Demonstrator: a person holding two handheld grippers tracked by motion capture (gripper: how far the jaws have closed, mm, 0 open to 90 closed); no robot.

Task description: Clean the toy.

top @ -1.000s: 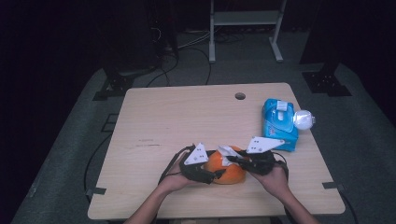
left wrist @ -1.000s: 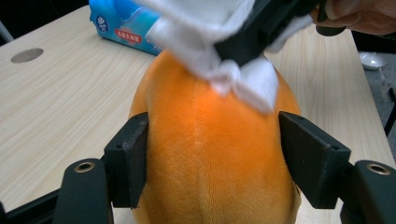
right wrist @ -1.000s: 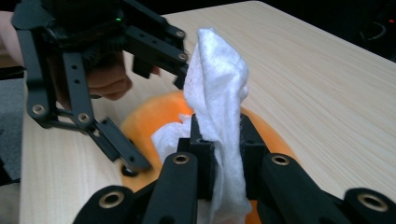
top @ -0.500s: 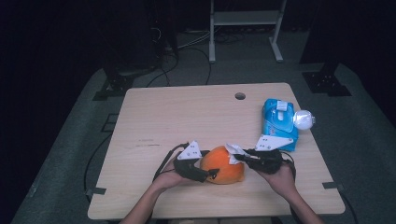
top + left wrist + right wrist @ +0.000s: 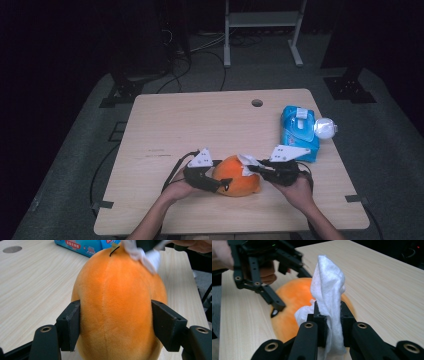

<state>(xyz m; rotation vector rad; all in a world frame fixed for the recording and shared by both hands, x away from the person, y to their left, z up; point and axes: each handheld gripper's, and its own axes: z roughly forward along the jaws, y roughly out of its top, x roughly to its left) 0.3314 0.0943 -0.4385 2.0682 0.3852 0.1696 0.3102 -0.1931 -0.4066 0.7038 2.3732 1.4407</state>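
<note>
Fingers (image 5: 71, 327) of the left gripper (image 5: 116, 328) press both flanks of the orange plush toy (image 5: 236, 181), having just been closing on it; the right gripper (image 5: 329, 315) clamps a white wipe (image 5: 327, 287) whose end lies on the toy's top. Toy rests near the counter's (image 5: 200, 125) front edge, between both hands. Farther right sits a blue wipes pack (image 5: 299, 131) beside a white ball (image 5: 324, 128). Pale wood has a round cable hole (image 5: 257, 103). Beyond, grey floor, cables and a dark room.
</note>
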